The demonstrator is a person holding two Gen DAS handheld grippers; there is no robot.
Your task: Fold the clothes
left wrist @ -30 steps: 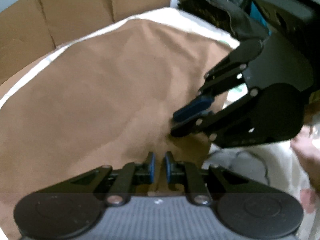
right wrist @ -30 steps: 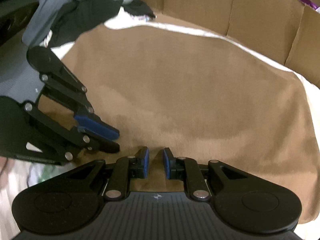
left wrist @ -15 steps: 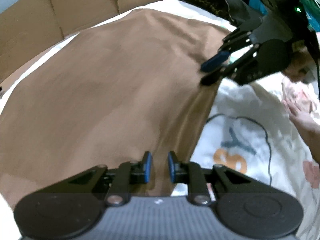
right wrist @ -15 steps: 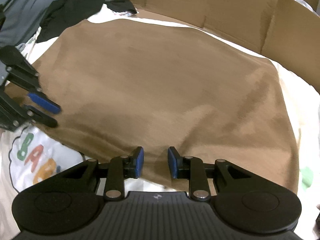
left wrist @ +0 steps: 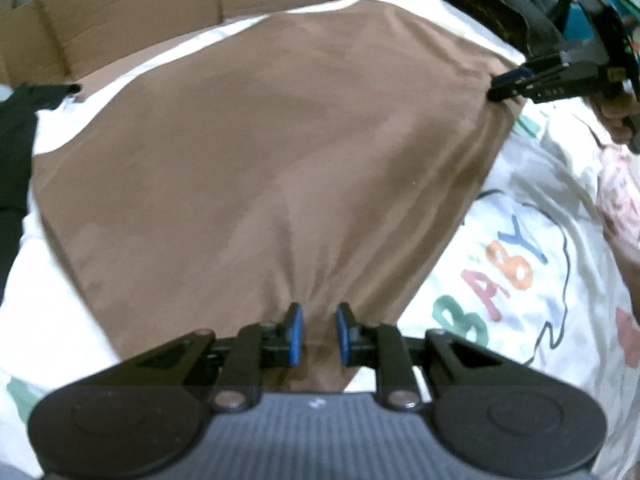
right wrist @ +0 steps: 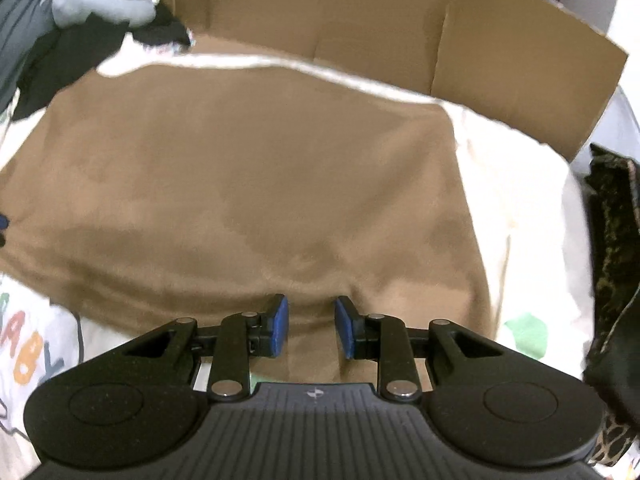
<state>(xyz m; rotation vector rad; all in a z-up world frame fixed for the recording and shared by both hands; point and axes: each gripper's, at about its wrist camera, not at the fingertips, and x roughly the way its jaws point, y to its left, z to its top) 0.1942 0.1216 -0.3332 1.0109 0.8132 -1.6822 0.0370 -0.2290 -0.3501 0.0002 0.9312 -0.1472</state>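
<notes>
Okay, brown garment [left wrist: 260, 168] lay spread on white printed sheet [left wrist: 520, 280]. My left gripper [left wrist: 318, 334] and right gripper [right wrist: 308, 326] had just eased apart, near hem loose between jaws at 6 o'clock.

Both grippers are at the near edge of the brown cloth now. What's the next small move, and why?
Probably close both grippers on that near edge before lifting. The left gripper and right gripper each straddle the brown cloth, which puckers toward the left one, but the jaws stand apart, having just opened a little, and gaps show beside the pads. Lifting now would likely let the hem slip onto the white BABY sheet.
</notes>
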